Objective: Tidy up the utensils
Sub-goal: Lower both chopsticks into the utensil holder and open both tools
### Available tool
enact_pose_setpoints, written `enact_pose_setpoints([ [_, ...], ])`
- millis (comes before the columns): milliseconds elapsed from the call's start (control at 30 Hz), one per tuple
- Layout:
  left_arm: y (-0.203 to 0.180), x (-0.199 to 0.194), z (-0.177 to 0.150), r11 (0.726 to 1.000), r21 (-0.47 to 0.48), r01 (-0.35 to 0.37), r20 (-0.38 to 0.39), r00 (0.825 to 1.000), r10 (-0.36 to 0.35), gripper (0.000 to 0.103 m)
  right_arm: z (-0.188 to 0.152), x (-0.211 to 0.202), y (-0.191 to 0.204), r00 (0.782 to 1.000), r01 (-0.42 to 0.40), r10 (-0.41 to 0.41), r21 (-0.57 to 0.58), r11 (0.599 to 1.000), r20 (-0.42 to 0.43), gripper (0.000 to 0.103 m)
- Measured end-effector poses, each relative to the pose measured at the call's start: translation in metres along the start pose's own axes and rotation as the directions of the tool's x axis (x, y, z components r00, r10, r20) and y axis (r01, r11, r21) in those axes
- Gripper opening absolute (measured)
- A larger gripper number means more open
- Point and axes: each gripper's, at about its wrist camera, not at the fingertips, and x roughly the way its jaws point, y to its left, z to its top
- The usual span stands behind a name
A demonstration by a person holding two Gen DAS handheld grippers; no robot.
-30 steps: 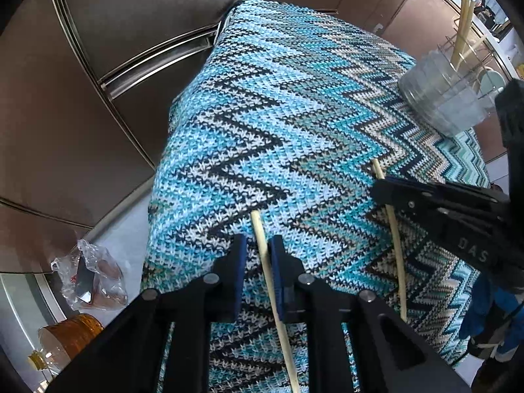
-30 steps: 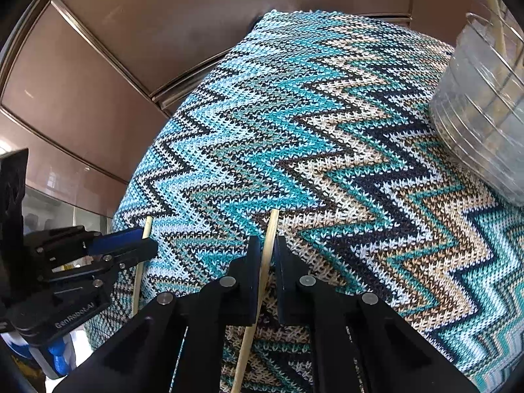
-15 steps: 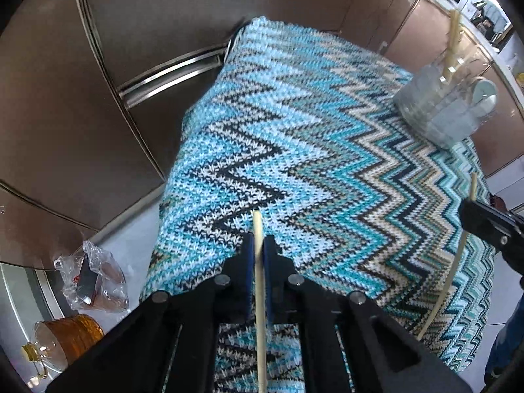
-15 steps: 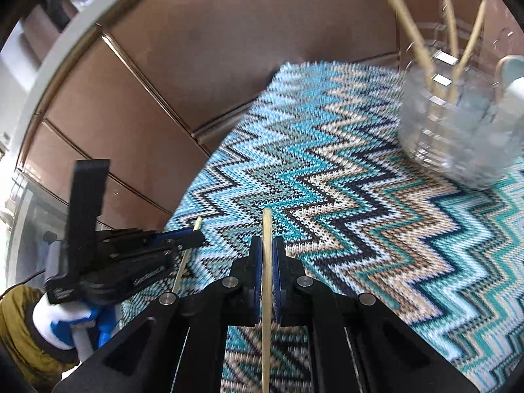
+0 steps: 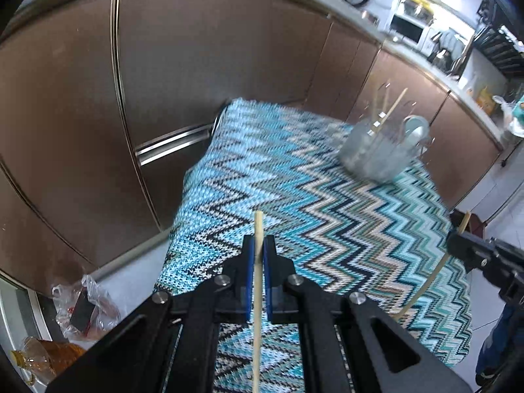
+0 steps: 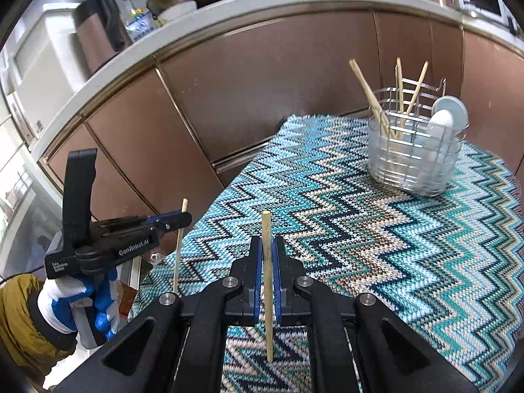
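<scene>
My left gripper (image 5: 257, 245) is shut on a wooden chopstick (image 5: 257, 294) held upright above the near end of the zigzag-cloth table (image 5: 294, 196). My right gripper (image 6: 267, 249) is shut on a second chopstick (image 6: 268, 294), also lifted off the cloth. Each gripper shows in the other's view: the left gripper (image 6: 181, 221) at left with its chopstick (image 6: 178, 255), the right gripper (image 5: 458, 242) at right with its chopstick (image 5: 429, 288). A wire utensil holder (image 6: 412, 154) stands at the table's far right with three chopsticks (image 6: 370, 95) and spoons (image 6: 442, 119); it is blurred in the left wrist view (image 5: 376, 157).
Brown cabinet fronts (image 6: 262, 98) run close behind and left of the table. A counter (image 6: 229, 3) above carries a kettle, bottle and pan. On the floor at left lie a plastic bag (image 5: 85, 308) and an oil bottle (image 5: 42, 360).
Both grippers closed on their chopsticks, lifted them off the cloth and rose and tilted up, so the holder and counter came into view.
</scene>
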Motion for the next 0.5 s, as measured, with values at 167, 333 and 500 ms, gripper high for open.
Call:
enact_pose_setpoints([
  [167,-0.016,-0.031,0.003,0.999,0.031,0.017,0.081,0.997,-0.019,0.005,-0.011,-0.026,0.009,0.999,0.01,-0.009,-0.018,1.0,0.049,0.006],
  [333,-0.03,-0.051,0.009,0.998,0.055,0.037,0.134,0.99,-0.044,0.005,-0.013,-0.042,0.009,0.996,0.011,-0.01,-0.012,1.0,0.091,0.006],
  [500,-0.045,-0.068,0.025,0.995,0.069,0.077,0.182,0.979,-0.089,0.005,-0.01,-0.056,0.005,0.991,0.021,-0.019,-0.01,1.0,0.133,0.006],
])
